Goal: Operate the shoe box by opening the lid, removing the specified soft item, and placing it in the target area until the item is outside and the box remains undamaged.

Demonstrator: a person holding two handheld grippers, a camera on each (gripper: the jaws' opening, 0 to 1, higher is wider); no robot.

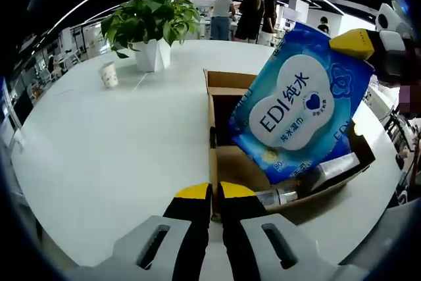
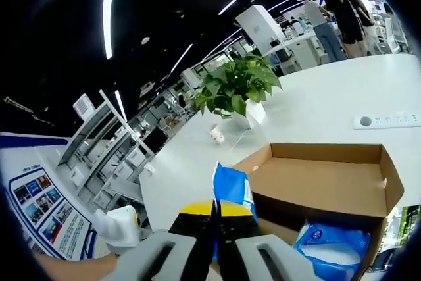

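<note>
In the right gripper view the right gripper (image 2: pixel 216 212) rises from 6 o'clock with its yellow-tipped jaws pressed together on the top edge of a blue wet-wipe pack (image 2: pixel 231 192), which stands edge-on just above the tips. In the left gripper view that same gripper (image 1: pixel 368 44) comes in at 2 o'clock, pinching the upper corner of the wet-wipe pack (image 1: pixel 299 106); the pack hangs tilted, clear of the shoe box (image 1: pixel 230 162), above its open top, its white label facing the camera.

The left gripper (image 1: pixel 215 192) sits at 6 o'clock of its own view, jaws drawn together on the near cardboard wall of the shoe box, whose edge runs up between the yellow tips. The box is open, with its flap folded back toward 12 o'clock. Inside it, toward 4 o'clock, lie a few small packaged items (image 1: pixel 309 182) too blurred to name.

In the right gripper view the shoe box (image 2: pixel 322 182) spreads from the centre toward 4 o'clock, and a second blue soft pack (image 2: pixel 332 241) lies inside at 5 o'clock.

The box rests on a white bench (image 1: pixel 105 149). Beyond it, at 11 o'clock in the left gripper view, stand a potted plant (image 1: pixel 152 27) in a white pot and, just beside it, a paper cup (image 1: pixel 108 74). A white power strip (image 2: pixel 388 120) lies on the bench at 3 o'clock in the right gripper view. People (image 1: pixel 247 14) stand far back at 12 o'clock.
</note>
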